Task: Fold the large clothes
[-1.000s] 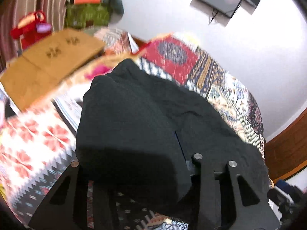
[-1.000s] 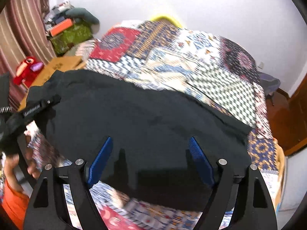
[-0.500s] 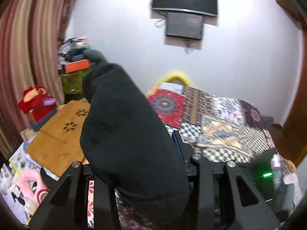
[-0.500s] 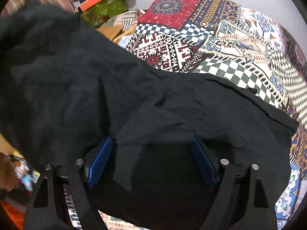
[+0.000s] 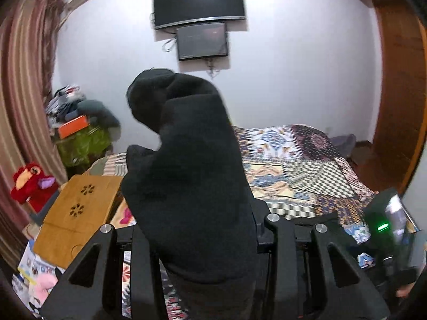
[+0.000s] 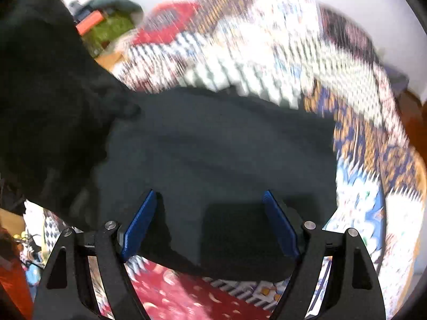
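A large black garment (image 6: 213, 146) lies partly on the patterned bedspread (image 6: 267, 53). My left gripper (image 5: 202, 229) is shut on a raised part of the black garment (image 5: 186, 173), which drapes up over the fingers and hides them. In the right wrist view that lifted part rises at the left (image 6: 40, 93). My right gripper (image 6: 210, 221) is open, its blue pads (image 6: 138, 226) spread over the flat part of the garment near the bed's front edge, holding nothing.
The bed (image 5: 307, 176) fills the room's middle. A wooden lap table (image 5: 77, 208), a red plush toy (image 5: 29, 184) and a cluttered pile (image 5: 80, 133) stand at the left. Two screens (image 5: 200, 2) hang on the far wall. A wooden door (image 5: 397, 106) is at right.
My left gripper has lifted the garment's end high, tilting up from the bed to face the wall. The right gripper stayed open over the garment and is moving, its view blurred.
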A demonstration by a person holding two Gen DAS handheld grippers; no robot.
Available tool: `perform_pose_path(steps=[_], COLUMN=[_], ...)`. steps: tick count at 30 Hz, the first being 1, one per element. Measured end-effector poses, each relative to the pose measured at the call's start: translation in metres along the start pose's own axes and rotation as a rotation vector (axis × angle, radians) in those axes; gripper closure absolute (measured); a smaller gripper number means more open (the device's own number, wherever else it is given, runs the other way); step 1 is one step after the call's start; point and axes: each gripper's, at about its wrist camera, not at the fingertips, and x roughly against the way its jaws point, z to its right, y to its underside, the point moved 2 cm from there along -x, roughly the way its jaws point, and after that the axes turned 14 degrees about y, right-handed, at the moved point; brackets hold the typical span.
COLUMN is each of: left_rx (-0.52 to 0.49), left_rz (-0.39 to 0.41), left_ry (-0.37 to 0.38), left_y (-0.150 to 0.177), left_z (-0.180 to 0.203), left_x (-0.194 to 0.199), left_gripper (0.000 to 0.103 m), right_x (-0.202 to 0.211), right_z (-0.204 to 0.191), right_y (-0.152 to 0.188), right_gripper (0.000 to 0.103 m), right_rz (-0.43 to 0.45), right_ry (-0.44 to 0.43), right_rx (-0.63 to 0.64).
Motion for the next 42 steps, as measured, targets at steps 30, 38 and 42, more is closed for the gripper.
perform_pose_path(steps=[30, 38, 42], left_rx=[-0.19, -0.169, -0.13], left_rz=[-0.571, -0.47, -0.416], left_ry=[0.41, 0.41, 0.351], left_y=[0.082, 0.053, 0.038], left_z=[0.185, 0.148, 0.114], left_x=[-0.083, -0.029, -0.013], left_gripper=[0.019, 0.019, 0.016], right_x=[0.103, 0.132, 0.131], right_z=[0.184, 0.146, 0.114], right_y=[0.084, 0.052, 0.035], right_gripper=[0.023, 0.023, 0.023], right_rz=[0.114, 0.23, 0.251], right_ry=[0.094, 0.046, 0.014], right_rx=[-0.393, -0.298, -0.229])
